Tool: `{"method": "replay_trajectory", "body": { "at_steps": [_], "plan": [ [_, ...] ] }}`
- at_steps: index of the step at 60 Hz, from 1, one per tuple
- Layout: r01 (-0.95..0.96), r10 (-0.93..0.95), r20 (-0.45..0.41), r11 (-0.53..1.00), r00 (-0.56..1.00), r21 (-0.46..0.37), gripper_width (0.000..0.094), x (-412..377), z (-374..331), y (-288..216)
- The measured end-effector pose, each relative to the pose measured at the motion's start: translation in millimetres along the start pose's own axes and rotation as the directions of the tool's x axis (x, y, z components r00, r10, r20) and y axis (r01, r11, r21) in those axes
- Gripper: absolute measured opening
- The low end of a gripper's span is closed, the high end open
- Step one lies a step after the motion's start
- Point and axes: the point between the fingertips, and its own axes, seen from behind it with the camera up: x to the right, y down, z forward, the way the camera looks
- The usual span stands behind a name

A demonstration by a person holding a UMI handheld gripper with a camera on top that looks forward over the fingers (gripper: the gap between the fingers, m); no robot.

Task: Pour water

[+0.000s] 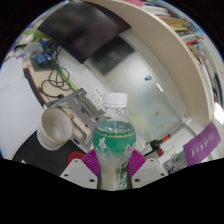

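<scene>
Tool (pixel 112 172) clamped on green bottle (pixel 114 140), cap on, upright for carrying. Metal cup (pixel 62 124) at 9 o'clock, likely pour target.

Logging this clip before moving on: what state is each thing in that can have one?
Bottle: upright, white cap on, green label, held between the pads.
Tool: shut on the bottle, one pink pad at each side.
Metal cup: lying on its side beside the bottle, mouth toward the camera.

The bottle (pixel 115 135) looked clear, glossy plastic with a green label and smooth white cap (pixel 116 99), held in the gripper (pixel 113 165), above a glossy white table (pixel 140 70).
</scene>
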Motion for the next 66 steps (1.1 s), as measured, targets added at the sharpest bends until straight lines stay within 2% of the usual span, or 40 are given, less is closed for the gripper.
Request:
{"method": "replay_trajectory", "body": {
  "at_steps": [4,11,19,31,47,52,58,61,66],
  "plan": [
    [0.185,-0.185,0.004,0.983,0.983,-0.002,0.0339,-2.3,8.1,-6.8],
    [0.483,-0.482,0.03,0.874,0.875,-0.057,0.0339,-3.7,27.1,4.5],
    [0.707,-0.706,0.06,0.697,0.706,-0.118,0.034,3.6,36.8,17.6],
    [0.893,-0.899,0.055,0.422,0.434,-0.154,0.0337,22.4,44.1,8.4],
    [0.937,-0.941,0.04,0.329,0.335,-0.12,0.034,7.3,44.7,-14.3],
    [0.926,-0.928,0.038,0.366,0.371,-0.095,0.034,1.3,41.4,-18.5],
    [0.85,-0.849,0.039,0.527,0.527,-0.031,0.036,-0.2,32.4,-29.2],
    [0.758,-0.756,0.07,0.652,0.651,-0.021,0.036,1.4,26.4,-28.9],
    [0.513,-0.508,0.09,0.857,0.857,-0.052,0.0359,7.8,13.0,-30.2]
  ]
}}
